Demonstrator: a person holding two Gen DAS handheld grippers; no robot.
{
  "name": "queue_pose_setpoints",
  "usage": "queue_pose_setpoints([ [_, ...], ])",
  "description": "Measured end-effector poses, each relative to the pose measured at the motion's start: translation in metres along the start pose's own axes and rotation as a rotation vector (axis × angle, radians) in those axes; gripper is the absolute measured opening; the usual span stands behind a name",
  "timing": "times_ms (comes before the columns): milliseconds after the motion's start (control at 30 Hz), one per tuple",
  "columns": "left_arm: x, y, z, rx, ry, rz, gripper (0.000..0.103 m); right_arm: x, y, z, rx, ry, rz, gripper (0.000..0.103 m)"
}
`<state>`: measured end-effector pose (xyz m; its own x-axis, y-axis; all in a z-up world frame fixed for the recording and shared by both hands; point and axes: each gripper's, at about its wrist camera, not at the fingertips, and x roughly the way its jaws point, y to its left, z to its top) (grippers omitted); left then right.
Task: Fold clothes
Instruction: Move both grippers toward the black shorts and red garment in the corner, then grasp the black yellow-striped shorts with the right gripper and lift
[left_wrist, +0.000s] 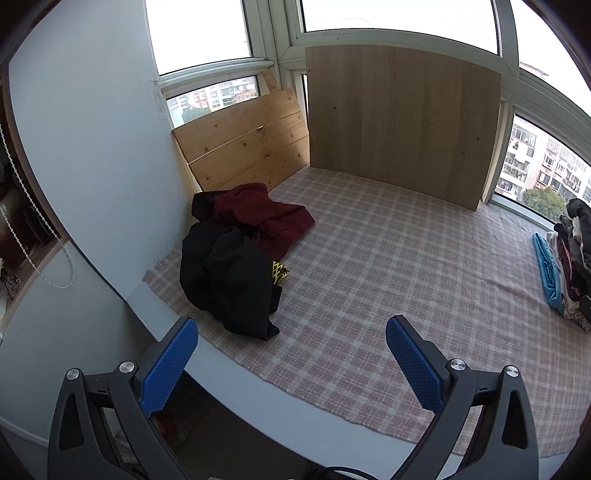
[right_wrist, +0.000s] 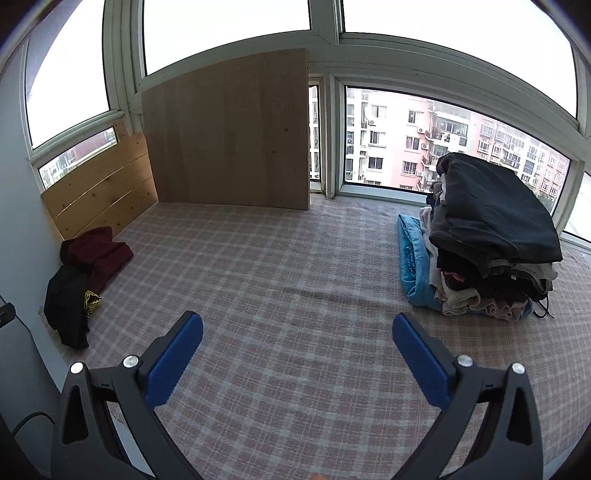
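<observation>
A crumpled black garment (left_wrist: 229, 280) with a yellow-patterned patch lies on the pink checked cloth (left_wrist: 388, 266) at the left, and a crumpled dark red garment (left_wrist: 266, 218) lies just behind it. Both also show in the right wrist view, the black one (right_wrist: 68, 299) and the red one (right_wrist: 99, 254) at far left. A pile of folded clothes (right_wrist: 495, 236) sits at the right, also at the right edge of the left wrist view (left_wrist: 572, 258). My left gripper (left_wrist: 291, 332) is open and empty, near the black garment. My right gripper (right_wrist: 297, 328) is open and empty over the cloth.
A folded blue cloth (right_wrist: 412, 258) lies beside the pile. A large wooden board (left_wrist: 399, 122) and a slatted wooden panel (left_wrist: 243, 144) lean against the windows at the back. A grey wall (left_wrist: 96, 147) borders the left side. The platform's front edge (left_wrist: 258, 387) drops off below the left gripper.
</observation>
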<state>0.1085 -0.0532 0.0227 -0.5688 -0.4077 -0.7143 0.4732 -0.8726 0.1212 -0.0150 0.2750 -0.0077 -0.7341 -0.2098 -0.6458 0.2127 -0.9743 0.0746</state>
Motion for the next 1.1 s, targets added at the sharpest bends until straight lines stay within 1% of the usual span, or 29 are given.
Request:
queue_pose_setpoints([
  [167, 0.010, 0.034, 0.001, -0.043, 0.003, 0.044, 0.102, 0.015, 0.036, 0.005, -0.037, 0.031, 0.052, 0.103],
  [333, 0.027, 0.067, 0.007, -0.074, 0.014, 0.038, 0.102, 0.028, 0.071, 0.009, -0.047, 0.035, 0.106, 0.103],
  [733, 0.073, 0.124, 0.029, -0.099, 0.028, 0.027, 0.102, 0.059, 0.148, 0.027, -0.086, 0.060, 0.122, 0.103],
  [933, 0.091, 0.138, 0.039, -0.101, 0.036, 0.022, 0.102, 0.072, 0.176, 0.032, -0.120, 0.066, 0.116, 0.103],
  [1100, 0.107, 0.154, 0.042, -0.114, 0.050, 0.023, 0.102, 0.082, 0.194, 0.034, -0.129, 0.066, 0.154, 0.103],
])
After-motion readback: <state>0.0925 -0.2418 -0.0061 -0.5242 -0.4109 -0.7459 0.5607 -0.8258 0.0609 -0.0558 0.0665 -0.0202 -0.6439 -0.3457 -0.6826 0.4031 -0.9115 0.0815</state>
